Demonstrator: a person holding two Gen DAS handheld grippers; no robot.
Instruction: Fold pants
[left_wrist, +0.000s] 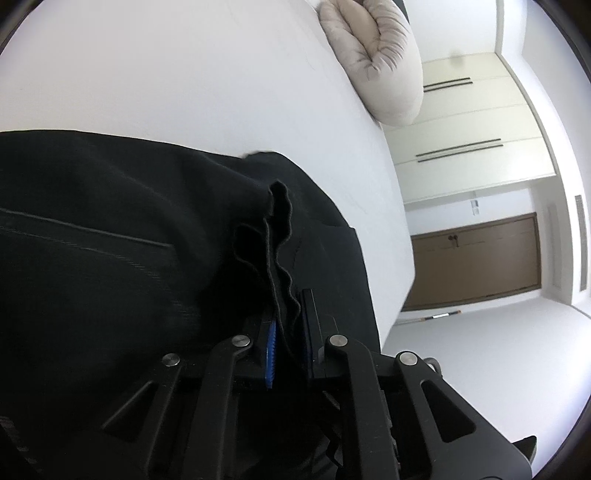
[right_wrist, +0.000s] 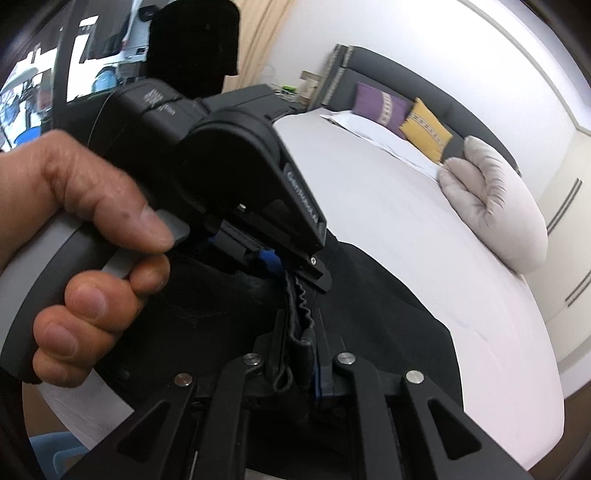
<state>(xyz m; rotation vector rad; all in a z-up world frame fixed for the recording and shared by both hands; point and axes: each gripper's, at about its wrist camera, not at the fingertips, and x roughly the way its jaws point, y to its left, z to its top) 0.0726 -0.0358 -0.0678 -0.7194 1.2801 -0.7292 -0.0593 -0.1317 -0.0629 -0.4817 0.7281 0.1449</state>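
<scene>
Black pants (left_wrist: 110, 240) lie on a white bed (left_wrist: 184, 74) near its edge. My left gripper (left_wrist: 286, 314) is shut on the gathered, wavy elastic waistband of the pants, which stands up between its blue-padded fingers. In the right wrist view my right gripper (right_wrist: 301, 332) is shut on the same waistband edge (right_wrist: 295, 295) of the pants (right_wrist: 369, 314). The left gripper (right_wrist: 291, 266), held in a hand, clamps the band just beyond the right one. The two grippers are very close together.
A beige puffy pillow (left_wrist: 373, 55) lies at the bed's edge, also in the right wrist view (right_wrist: 491, 206). Purple (right_wrist: 380, 109) and yellow (right_wrist: 424, 129) cushions lean on a dark headboard. White wardrobes (left_wrist: 465, 122) and a brown door (left_wrist: 476, 258) stand past the bed.
</scene>
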